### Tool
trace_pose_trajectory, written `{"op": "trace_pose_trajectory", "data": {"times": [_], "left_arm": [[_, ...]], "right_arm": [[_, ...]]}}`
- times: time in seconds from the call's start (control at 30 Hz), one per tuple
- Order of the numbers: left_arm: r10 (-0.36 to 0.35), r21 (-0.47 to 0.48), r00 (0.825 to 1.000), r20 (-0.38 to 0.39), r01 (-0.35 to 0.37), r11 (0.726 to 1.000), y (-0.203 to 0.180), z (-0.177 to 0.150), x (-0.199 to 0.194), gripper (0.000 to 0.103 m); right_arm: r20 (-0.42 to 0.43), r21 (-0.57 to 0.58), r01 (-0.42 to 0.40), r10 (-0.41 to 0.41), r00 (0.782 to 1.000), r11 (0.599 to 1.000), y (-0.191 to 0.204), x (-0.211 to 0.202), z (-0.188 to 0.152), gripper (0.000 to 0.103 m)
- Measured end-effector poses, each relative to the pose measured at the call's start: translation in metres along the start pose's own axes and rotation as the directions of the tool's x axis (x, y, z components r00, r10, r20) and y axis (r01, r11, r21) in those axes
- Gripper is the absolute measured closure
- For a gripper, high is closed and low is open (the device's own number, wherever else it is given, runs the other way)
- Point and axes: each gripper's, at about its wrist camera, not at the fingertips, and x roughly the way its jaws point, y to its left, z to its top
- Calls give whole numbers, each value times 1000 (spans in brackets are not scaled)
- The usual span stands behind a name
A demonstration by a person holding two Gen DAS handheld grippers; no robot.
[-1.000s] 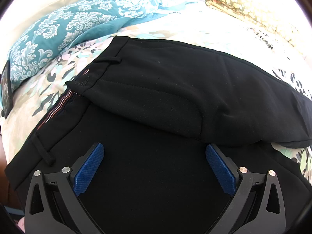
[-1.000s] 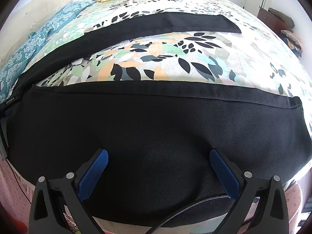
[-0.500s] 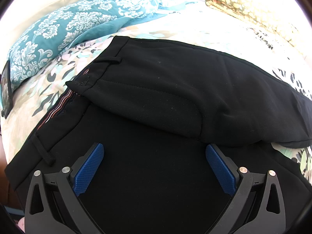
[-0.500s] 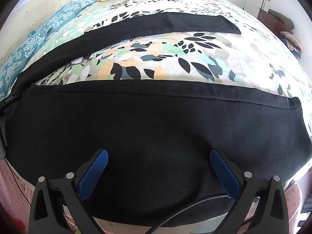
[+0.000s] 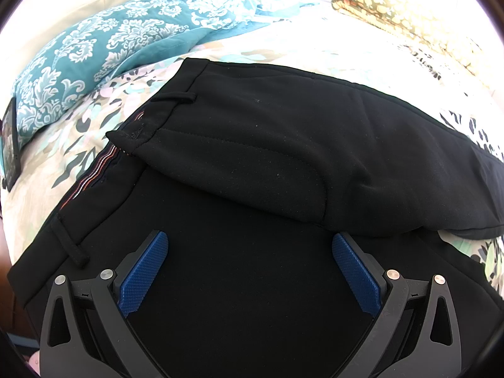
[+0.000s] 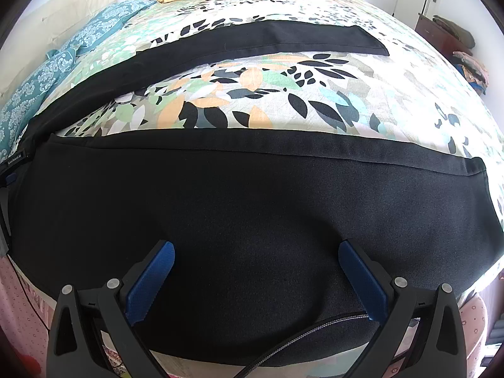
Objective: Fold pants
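Both the left gripper and right gripper hung spread wide over the pants, holding nothing; floppy, light fabric, I'd pinch the waistband.

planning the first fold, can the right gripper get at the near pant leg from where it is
Probably yes. The right gripper hangs with jaws open directly over the near pant leg, which lies flat on the bedspread; nothing lies between them.

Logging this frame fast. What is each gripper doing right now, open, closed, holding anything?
Left gripper: open, holding nothing, over the black pants.
Right gripper: open, holding nothing, over a pants leg.
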Motion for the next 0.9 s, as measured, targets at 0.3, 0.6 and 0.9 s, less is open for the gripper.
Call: {"op": "trace_pose_trajectory", "data": {"times": [0.3, 0.6, 0.9], "left_arm": [[0, 0, 1000, 0, 0, 1000, 0, 0, 0, 0], [0, 0, 1000, 1, 0, 1000, 0, 0, 0, 0], [0, -1, 1000, 1, 0, 1000, 0, 0, 0, 0]], "right_arm": [[4, 6, 5, -5, 1000, 1000, 0, 1, 0, 0], [3, 111, -51, 51, 999, 993, -37, -8, 16, 0], [68, 617, -79, 47, 997, 783, -258, -15, 35, 1]]}}
